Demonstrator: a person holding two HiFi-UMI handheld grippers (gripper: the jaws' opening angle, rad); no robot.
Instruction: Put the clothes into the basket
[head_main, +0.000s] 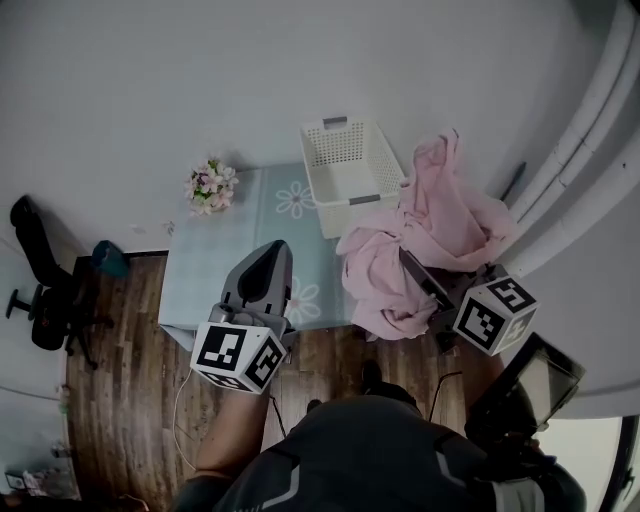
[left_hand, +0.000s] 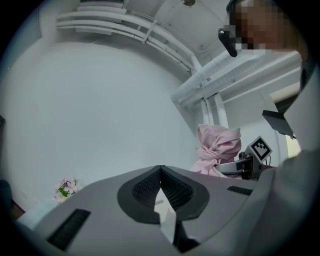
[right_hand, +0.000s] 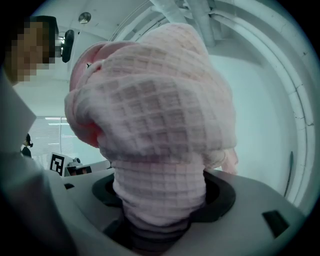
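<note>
While the right gripper is grasping a bunched pink garment, the cloth is draping down from its jaws just right of the white slotted basket. One fold is overlapping the basket's right rim in the head view, and I cannot tell whether it is touching. In the right gripper view the waffle-textured fabric is filling the space between the jaws and bulging up above them. The left gripper is sitting clenched on nothing, its jaws meeting at the tips above the surface, which is wearing a pale blue cover with flower prints. The basket is standing upright at the far right end of the surface, near the wall. A small bunch of pink-and-white flowers is sitting at the far left corner. A dark office chair is standing on the wood floor to the left, apart from the surface.
</note>
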